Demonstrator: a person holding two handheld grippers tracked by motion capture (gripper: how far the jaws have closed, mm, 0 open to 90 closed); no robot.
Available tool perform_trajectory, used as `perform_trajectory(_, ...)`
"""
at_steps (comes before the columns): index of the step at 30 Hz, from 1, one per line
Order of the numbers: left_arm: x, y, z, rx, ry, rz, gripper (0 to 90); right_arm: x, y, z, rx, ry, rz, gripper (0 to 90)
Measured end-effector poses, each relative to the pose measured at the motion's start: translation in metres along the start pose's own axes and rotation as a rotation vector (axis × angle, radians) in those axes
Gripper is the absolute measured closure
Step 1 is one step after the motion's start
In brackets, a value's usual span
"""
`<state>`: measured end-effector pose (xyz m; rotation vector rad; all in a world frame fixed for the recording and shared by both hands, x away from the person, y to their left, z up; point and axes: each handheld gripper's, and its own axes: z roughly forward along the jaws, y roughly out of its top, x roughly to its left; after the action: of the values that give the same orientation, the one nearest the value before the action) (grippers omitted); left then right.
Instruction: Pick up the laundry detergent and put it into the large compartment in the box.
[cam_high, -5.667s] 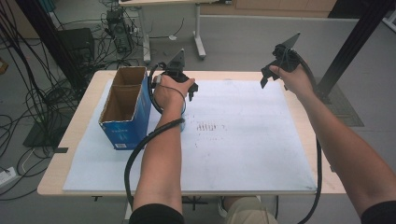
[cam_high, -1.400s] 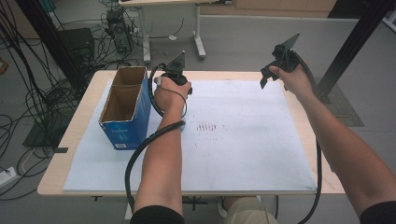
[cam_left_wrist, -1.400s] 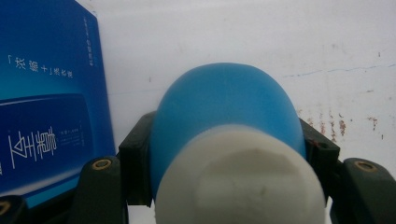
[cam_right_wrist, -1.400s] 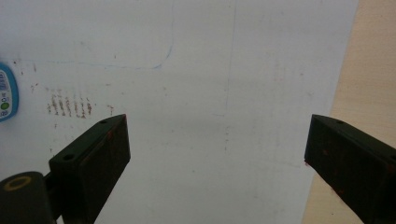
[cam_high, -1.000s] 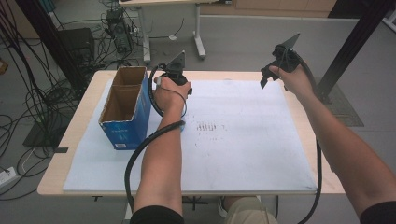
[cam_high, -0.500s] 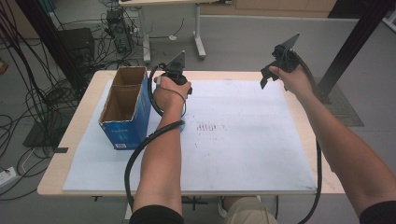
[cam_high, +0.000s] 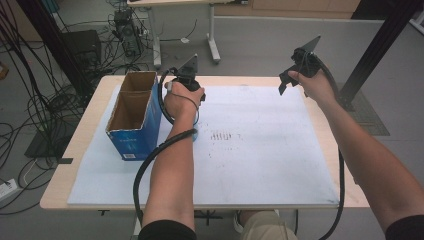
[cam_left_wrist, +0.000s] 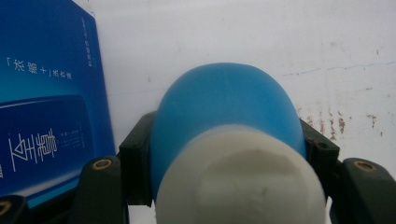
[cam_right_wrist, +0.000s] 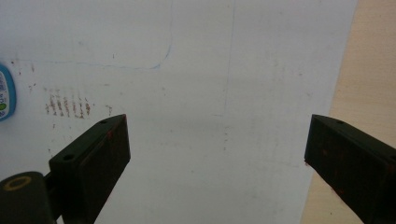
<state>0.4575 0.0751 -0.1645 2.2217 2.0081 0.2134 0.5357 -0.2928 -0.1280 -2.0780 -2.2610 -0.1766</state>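
- Blue and white is what we are seeing up close in the left gripper view: a blue bottle (cam_left_wrist: 227, 121) with a white cap (cam_left_wrist: 243, 179) is sitting clamped between the black jaws of the left gripper (cam_left_wrist: 229, 158), cap end toward the camera.
- We are gripping it firmly, the jaws pressing on both flanks of the bottle, as tight as they go around it.
- We are holding that bottle just beside the blue cardboard box (cam_left_wrist: 46, 93), above the white sheet, with a narrow strip of white showing between the two.
- From the high view, we are seeing the left hand (cam_high: 184, 97) covering the gripper, so the bottle itself is showing there as just a sliver of blue under the wrist, near the box's right wall.
- That box (cam_high: 135, 120) is standing open-topped on the left part of the table (cam_high: 75, 155), resting on the white sheet (cam_high: 260, 150), and we are seeing an inner divider splitting it into two compartments.
- Over on the other side, we are holding the right gripper (cam_right_wrist: 215, 154) wide open, nothing between its jaws.
- In the right gripper view we are looking down past those jaws at bare sheet, a patch of small reddish-brown marks (cam_right_wrist: 70, 107) at the left, and the wooden tabletop at the right edge.
- We are keeping the right hand (cam_high: 312, 82) raised over the sheet's far right corner, well apart from the box and the bottle.
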Motion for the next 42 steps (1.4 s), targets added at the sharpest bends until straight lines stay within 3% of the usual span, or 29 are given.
perform_trajectory(42,-0.0002,-0.0028,0.0004,-0.012,-0.002,0.003,37.6,0.0002,-0.0007,0.001,-0.001,0.0,-0.001,6.8)
